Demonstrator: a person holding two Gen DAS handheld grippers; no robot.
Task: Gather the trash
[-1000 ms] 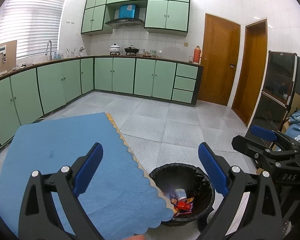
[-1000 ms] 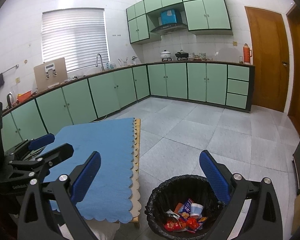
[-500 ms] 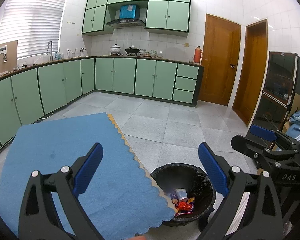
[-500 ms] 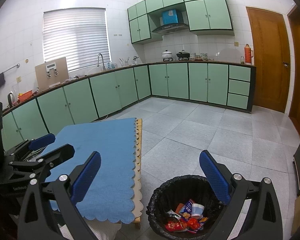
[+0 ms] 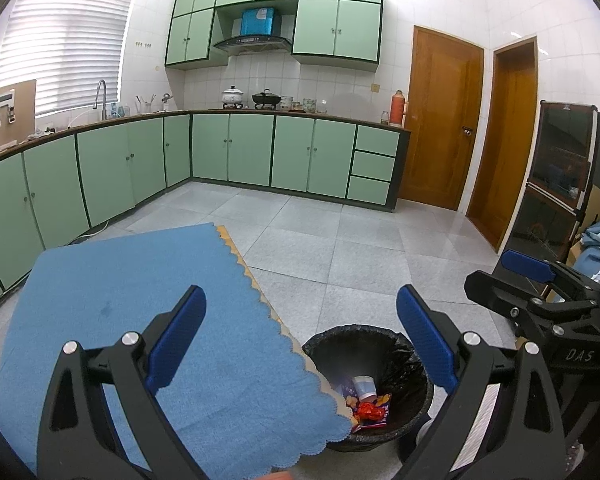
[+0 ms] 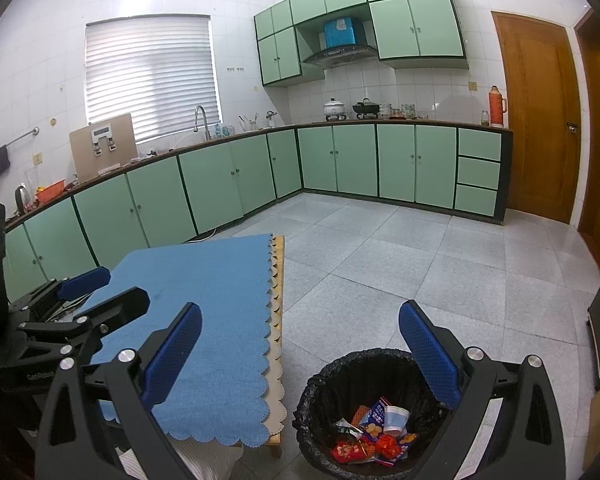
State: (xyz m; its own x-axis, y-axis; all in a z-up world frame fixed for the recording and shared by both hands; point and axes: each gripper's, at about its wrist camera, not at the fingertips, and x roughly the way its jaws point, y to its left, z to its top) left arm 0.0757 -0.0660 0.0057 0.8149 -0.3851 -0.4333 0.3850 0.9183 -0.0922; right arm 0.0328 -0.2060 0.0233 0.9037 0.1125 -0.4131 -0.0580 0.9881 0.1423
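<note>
Both the left gripper (image 5: 300, 344) and right gripper (image 6: 300, 356) are hovering wide open and empty, since the wrappers (image 6: 374, 438) are sitting in the bin (image 6: 320, 392) off the table's (image 6: 204, 280) near corner.

Table cloth (image 6: 204, 300) is seen as matt blue woven fabric, edge scalloped; a wooden table edge (image 6: 278, 276) is exposed beside it. Bin liner (image 6: 380, 364) is crinkled glossy black plastic. Wrappers (image 6: 380, 444) appear glossy. Gripper pads (image 5: 178, 332) are textured blue, frames matt black plastic with shiny metal screws. Floor tiles (image 6: 400, 264) are speckled, semi-gloss.
</note>
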